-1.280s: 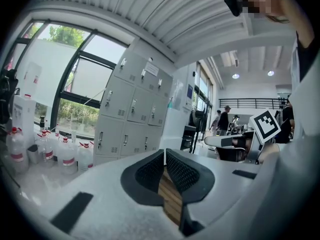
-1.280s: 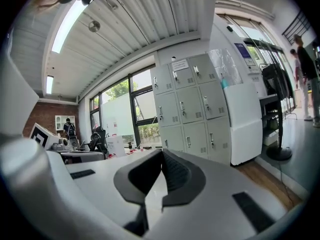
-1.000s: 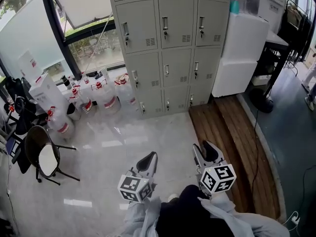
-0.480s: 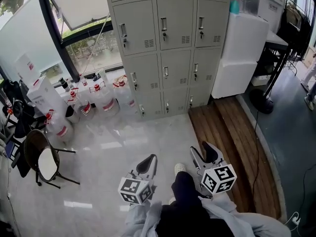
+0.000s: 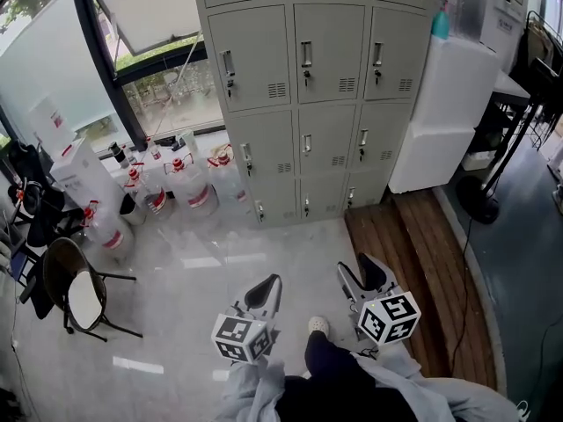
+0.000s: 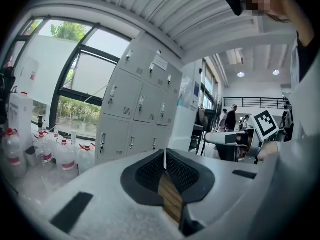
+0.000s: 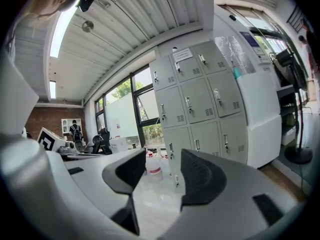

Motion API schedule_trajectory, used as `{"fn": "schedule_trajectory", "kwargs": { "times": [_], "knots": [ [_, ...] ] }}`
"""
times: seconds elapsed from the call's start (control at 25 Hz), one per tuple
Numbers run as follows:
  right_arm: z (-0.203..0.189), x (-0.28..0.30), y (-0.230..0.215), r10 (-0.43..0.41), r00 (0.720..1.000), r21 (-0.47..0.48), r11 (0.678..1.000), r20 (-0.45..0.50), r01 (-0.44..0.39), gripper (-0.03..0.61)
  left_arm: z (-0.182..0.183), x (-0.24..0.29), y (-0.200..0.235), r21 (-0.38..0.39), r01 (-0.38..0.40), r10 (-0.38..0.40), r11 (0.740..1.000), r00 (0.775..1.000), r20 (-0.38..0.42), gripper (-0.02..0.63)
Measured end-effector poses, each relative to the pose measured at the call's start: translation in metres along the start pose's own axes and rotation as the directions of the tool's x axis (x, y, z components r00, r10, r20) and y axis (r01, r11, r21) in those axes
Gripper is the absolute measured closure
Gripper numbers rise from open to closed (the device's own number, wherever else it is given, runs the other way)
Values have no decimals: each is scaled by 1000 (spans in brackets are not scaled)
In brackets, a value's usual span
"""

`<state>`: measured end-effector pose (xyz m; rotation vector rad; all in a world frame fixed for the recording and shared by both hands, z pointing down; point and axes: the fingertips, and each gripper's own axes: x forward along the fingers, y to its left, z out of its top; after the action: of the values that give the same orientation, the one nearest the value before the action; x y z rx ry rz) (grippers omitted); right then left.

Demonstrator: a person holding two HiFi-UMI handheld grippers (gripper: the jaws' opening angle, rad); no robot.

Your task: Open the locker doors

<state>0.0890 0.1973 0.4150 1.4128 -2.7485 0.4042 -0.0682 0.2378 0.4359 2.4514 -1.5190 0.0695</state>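
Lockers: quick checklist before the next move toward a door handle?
1. Locker doors all shut, none started: ok.
2. Right gripper ready: jaws apart, have just been opening, nothing between them: ok.
3. Left gripper ready: jaws together, empty: not ok for taking a handle.
4. Handles within reach: not ok; both grippers hang well short of the doors, with floor between.
5. Approach path: bottles stand at the left of the doors, off the straight line: ok.
6. Doors unlocked: cannot tell.

head view overhead, other views face lockers (image 5: 308, 104)
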Motion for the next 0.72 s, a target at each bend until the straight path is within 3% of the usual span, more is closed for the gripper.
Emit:
{"fn": "schedule_trajectory", "kwargs": {
  "times": [0.32,0.72],
  "knots": [
    [34,78,-41,21,1000,-12,1000,-1,-21,377,36,72,44,25,-8,8,1000,1000,6,595],
    [46,154,-84,47,999,-3,999,-18,-47,377,52,142,85,19,-26,26,999,1000,-4,595]
  ]
}}
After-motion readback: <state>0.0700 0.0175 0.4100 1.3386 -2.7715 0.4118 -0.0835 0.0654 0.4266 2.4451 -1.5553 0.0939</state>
